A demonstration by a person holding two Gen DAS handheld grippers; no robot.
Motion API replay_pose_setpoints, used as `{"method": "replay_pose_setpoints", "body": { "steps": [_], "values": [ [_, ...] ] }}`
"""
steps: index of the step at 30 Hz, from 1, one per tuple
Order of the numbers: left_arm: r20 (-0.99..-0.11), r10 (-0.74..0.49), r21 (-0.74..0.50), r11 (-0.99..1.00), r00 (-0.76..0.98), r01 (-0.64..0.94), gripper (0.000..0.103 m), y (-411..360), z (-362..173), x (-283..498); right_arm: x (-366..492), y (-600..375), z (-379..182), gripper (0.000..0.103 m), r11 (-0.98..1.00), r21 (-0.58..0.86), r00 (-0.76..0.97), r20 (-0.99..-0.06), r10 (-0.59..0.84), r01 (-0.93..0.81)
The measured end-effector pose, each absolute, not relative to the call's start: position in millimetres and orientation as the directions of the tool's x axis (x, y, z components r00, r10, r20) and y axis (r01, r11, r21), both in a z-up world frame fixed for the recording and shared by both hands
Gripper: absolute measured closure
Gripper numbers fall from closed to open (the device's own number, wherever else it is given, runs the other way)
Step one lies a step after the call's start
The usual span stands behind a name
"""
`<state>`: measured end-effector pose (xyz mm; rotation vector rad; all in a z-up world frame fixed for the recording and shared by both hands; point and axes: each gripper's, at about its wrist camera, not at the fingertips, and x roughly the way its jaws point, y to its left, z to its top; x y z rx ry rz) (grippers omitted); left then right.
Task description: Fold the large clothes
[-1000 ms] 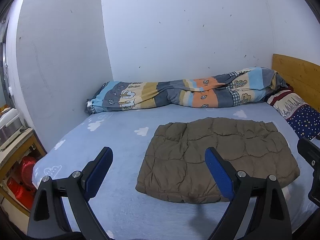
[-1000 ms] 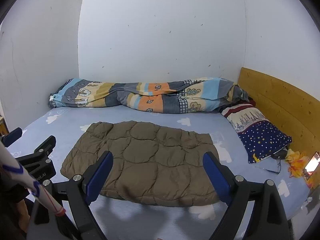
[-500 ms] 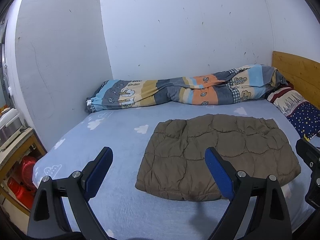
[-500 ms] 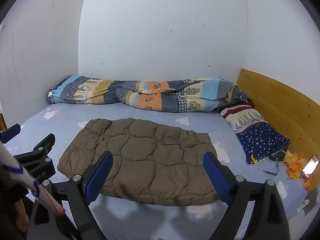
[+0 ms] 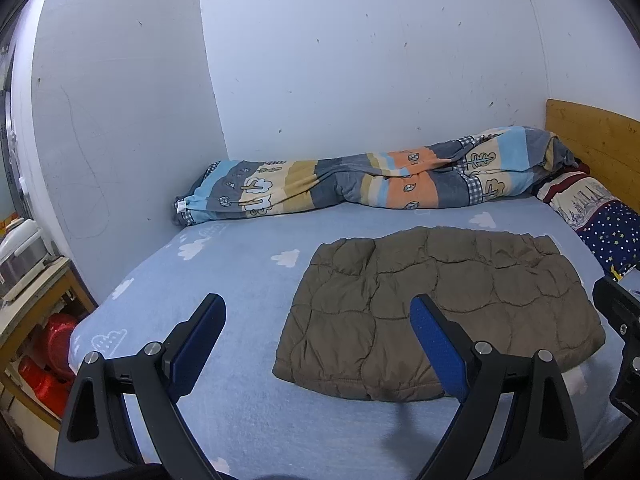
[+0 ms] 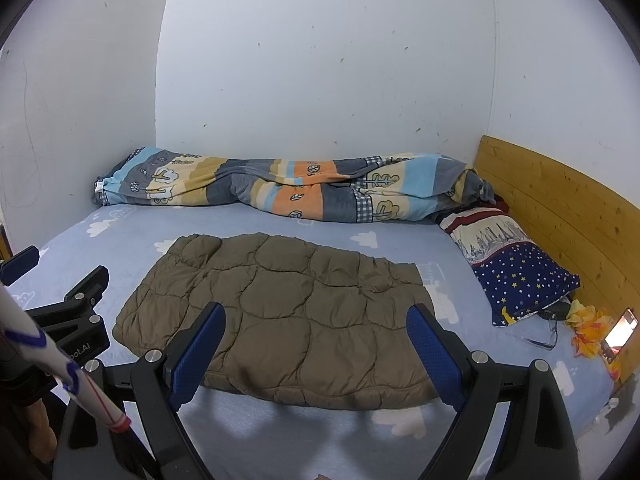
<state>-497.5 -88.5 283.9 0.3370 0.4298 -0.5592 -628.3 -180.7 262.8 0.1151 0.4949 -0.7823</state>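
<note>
A brown quilted jacket (image 5: 480, 280) (image 6: 300, 288) lies folded into a flat rectangle on the blue cloud-print bed sheet (image 5: 240, 264) (image 6: 100, 232). My left gripper (image 5: 317, 302) hovers open above the near side of the bed. The jacket's left edge shows between its blue pads, and nothing is held. My right gripper (image 6: 316, 309) is open too, over the jacket's near edge without touching it. Each gripper's black frame also shows at the edge of the other's view.
A striped quilt (image 5: 360, 184) (image 6: 300, 188) is bunched along the back wall. A starry pillow (image 6: 516, 264) lies by the wooden headboard (image 6: 560, 200), with glasses (image 6: 548, 336), a yellow cloth (image 6: 588, 324) and a lit phone (image 6: 620, 328) near it. A wooden shelf (image 5: 36, 304) stands left of the bed.
</note>
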Motion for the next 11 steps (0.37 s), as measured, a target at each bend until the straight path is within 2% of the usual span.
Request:
{"method": "replay_pose_setpoints", "body": {
  "steps": [7,11],
  "values": [
    [-0.489,-0.460,0.166,0.785,0.741,0.596,0.010,-89,283,-504,-629,-182,262,0.008,0.710,-0.080,0.603,-0.468,-0.646,0.699],
    [-0.456,-0.459,0.183,0.791,0.763,0.585,0.010,-87,285,-512,-632,-181,261,0.008,0.711,-0.074,0.606,-0.466,-0.645,0.699]
  ]
}}
